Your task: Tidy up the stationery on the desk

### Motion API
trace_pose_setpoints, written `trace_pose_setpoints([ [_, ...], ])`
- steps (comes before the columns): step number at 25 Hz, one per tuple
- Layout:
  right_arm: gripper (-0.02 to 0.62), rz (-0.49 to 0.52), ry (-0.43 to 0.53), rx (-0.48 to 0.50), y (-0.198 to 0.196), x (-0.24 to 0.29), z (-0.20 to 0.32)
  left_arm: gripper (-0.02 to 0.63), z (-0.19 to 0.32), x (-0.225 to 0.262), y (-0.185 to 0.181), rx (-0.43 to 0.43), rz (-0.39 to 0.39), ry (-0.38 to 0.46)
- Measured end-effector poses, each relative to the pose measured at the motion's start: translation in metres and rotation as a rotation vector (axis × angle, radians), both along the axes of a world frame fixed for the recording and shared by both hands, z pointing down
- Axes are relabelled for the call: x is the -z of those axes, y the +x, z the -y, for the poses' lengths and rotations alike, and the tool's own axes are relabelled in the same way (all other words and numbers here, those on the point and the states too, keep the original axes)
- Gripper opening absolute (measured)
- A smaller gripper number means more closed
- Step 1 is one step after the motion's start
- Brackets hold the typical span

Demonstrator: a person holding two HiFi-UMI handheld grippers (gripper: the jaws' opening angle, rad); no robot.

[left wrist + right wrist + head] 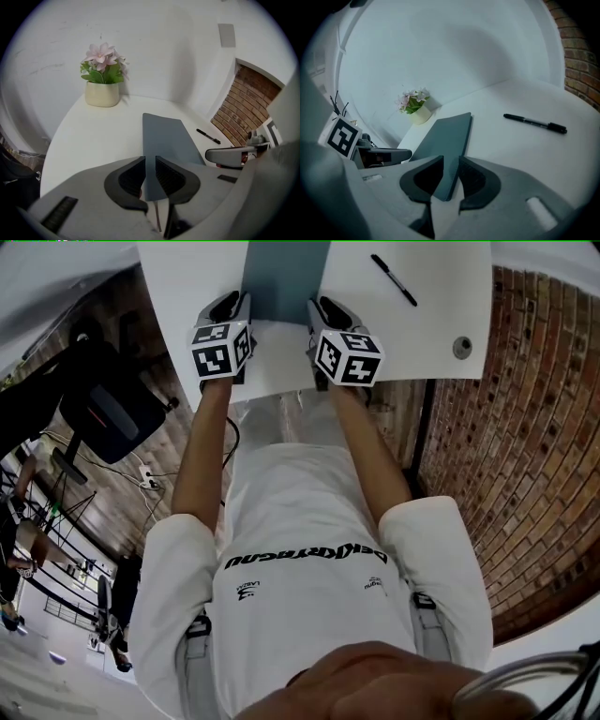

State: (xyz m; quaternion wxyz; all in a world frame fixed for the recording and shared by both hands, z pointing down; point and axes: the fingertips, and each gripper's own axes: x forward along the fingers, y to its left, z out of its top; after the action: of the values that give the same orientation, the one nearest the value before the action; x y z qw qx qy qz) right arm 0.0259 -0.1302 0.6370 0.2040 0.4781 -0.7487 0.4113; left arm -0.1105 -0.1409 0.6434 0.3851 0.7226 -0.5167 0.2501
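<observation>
A flat grey notebook (284, 277) lies on the white desk (187, 277), its near end between my two grippers. In the left gripper view the left gripper (150, 171) has its jaws pressed close on the near left edge of the notebook (166, 140). The right gripper (451, 176) pinches the near right corner of the notebook (445, 138) in the same way. From the head view, the left gripper (232, 304) and right gripper (328, 307) flank the notebook at the desk's front edge. A black pen (394, 279) lies loose to the right.
A small pot of pink flowers (102, 93) stands at the desk's far end by the wall. A small round fitting (462, 347) sits near the desk's right front corner. A black chair (112, 409) stands off to the left over the brick-pattern floor (506, 427).
</observation>
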Motion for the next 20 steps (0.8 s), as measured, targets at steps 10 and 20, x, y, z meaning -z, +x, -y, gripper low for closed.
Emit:
trace_pose_setpoints([
  [10,0.084,0.010,-0.076,0.012,-0.006,-0.021,-0.002,0.063,0.002,-0.013,-0.002,0.030,-0.086,-0.052],
  [20,0.081,-0.011,-0.075,0.014,-0.002,-0.022,-0.001,0.063,-0.002,-0.014,0.000,0.068,-0.132,-0.078],
])
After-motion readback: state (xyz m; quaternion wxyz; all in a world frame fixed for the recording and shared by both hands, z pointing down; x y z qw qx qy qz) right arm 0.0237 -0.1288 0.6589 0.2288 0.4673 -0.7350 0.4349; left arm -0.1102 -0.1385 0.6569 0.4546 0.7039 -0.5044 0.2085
